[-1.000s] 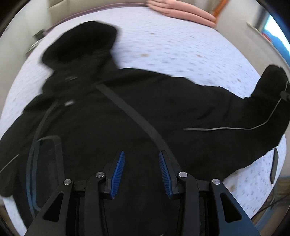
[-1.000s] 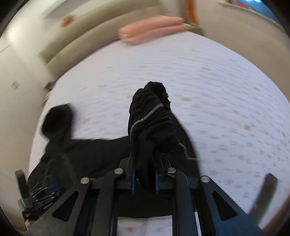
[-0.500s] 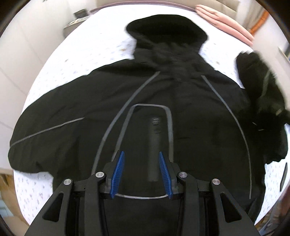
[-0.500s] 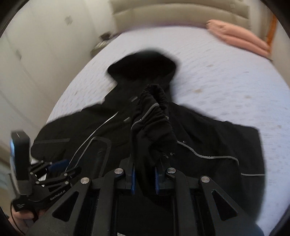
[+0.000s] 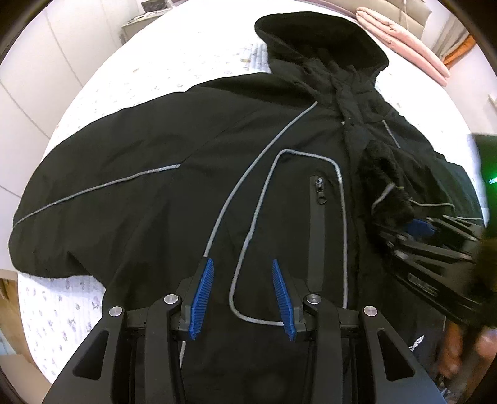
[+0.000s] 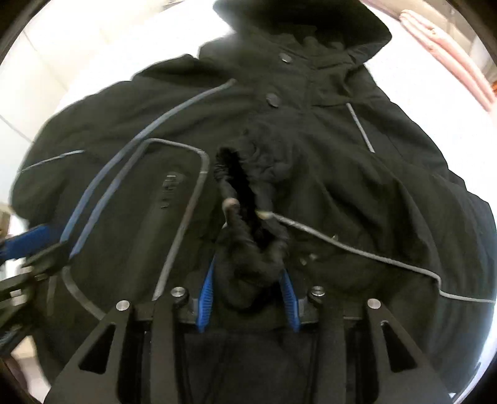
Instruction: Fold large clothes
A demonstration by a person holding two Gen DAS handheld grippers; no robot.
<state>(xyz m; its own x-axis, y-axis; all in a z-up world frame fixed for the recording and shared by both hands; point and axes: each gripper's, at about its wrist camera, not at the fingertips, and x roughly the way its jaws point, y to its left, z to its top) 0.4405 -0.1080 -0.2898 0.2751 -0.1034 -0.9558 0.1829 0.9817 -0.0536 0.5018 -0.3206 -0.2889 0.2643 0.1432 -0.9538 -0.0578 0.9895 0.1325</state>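
While the right gripper (image 6: 248,289) opens its jaws around the cuff (image 6: 248,217), that sleeve crosses the black hooded jacket (image 5: 186,174) (one fold); the nine-o'clock sleeve (image 5: 77,199) remains, left gripper (image 5: 242,295) part-open, empty.

**A bright bedroom around a wide bed**

A bed (image 5: 174,71) with a white, faintly patterned cover fills most of both views. At upper right of the frame lie folded pink blankets (image 5: 403,40), with a pale padded headboard (image 5: 400,9) behind them. A small bedside table (image 5: 139,25) stands at upper left, beside white panelled wardrobe doors (image 5: 34,93) along the left edge. Daylight washes the cover almost white.
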